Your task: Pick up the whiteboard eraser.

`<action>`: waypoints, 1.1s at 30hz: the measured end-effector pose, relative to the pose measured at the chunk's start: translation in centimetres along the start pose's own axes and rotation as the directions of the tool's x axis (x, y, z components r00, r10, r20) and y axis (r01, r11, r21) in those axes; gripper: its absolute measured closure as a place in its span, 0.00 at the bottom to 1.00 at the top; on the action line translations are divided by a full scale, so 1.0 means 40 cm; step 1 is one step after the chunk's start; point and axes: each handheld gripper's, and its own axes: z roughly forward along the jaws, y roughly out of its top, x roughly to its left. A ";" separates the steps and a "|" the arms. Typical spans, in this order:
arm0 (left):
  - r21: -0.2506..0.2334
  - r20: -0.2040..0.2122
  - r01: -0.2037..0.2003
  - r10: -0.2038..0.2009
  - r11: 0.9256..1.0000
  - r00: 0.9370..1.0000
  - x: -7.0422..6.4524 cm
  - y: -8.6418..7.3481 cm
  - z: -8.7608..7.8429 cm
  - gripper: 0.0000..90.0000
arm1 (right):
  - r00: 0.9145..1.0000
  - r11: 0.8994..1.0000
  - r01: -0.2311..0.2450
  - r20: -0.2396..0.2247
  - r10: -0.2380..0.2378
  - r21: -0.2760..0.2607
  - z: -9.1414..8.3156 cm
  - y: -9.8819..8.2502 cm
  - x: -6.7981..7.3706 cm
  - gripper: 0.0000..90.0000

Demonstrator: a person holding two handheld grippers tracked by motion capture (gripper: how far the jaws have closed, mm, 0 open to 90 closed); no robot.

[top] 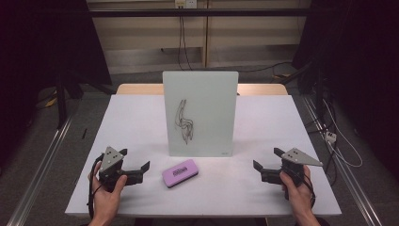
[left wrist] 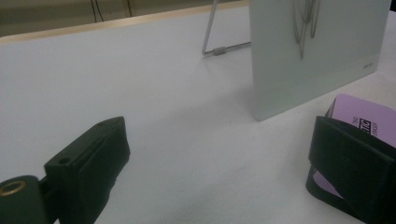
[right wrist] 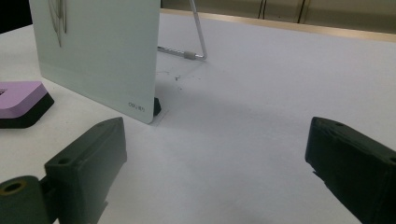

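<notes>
A white worktop [top: 141,122] seen from above, with a person's two hands entering from the bottom edge. On the left, the left gripper [top: 141,170] rests low on the surface, fingers spread wide and holding nothing, aimed toward a purple eraser [top: 180,173] lying flat just beside it. At the centre, behind the eraser, a small whiteboard [top: 200,113] stands upright on a wire stand, bearing a dark scribble [top: 184,120]. On the right, the right gripper [top: 263,170] sits well apart, fingers likewise spread and empty. The likely step is picking up the eraser: best straddle its long sides squarely, close firmly, and lift clear before wiping, keeping the board from tipping.
</notes>
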 end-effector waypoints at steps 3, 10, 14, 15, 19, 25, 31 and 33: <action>0.005 0.005 -0.002 0.002 1.000 1.000 -0.003 0.000 0.002 0.06 | 1.000 1.000 0.001 -0.003 -0.001 -0.002 0.000 0.000 0.000 0.06; 0.019 0.027 -0.003 0.002 1.000 1.000 -0.006 0.001 0.004 0.05 | 1.000 1.000 -0.002 -0.003 0.002 -0.004 -0.002 0.001 0.001 0.06; 0.032 0.055 -0.016 0.014 0.999 0.998 -0.011 0.006 0.007 0.06 | 1.000 1.000 0.000 -0.004 0.000 -0.002 -0.001 0.001 0.002 0.06; 0.043 0.066 -0.027 0.024 0.999 0.998 -0.013 0.009 0.007 0.06 | 1.000 1.000 0.000 -0.004 0.000 -0.002 -0.001 0.001 0.002 0.06; 0.040 0.078 -0.025 0.022 0.999 0.997 -0.017 0.013 0.010 0.07 | 1.000 1.000 0.003 -0.011 -0.003 -0.002 -0.003 0.001 0.003 0.05; 0.078 0.113 -0.009 0.000 0.997 0.994 -0.009 0.015 0.021 0.08 | 1.000 1.000 0.002 -0.009 -0.002 0.000 -0.001 0.001 0.001 0.05; 0.113 0.134 -0.020 0.005 0.993 0.991 -0.015 0.022 0.030 0.10 | 1.000 1.000 0.001 -0.012 -0.001 -0.003 0.000 0.002 0.001 0.05; 0.127 0.110 -0.007 -0.007 0.992 0.994 -0.022 0.032 0.025 0.12 | 1.000 1.000 0.001 -0.013 -0.001 -0.002 -0.001 0.002 0.002 0.05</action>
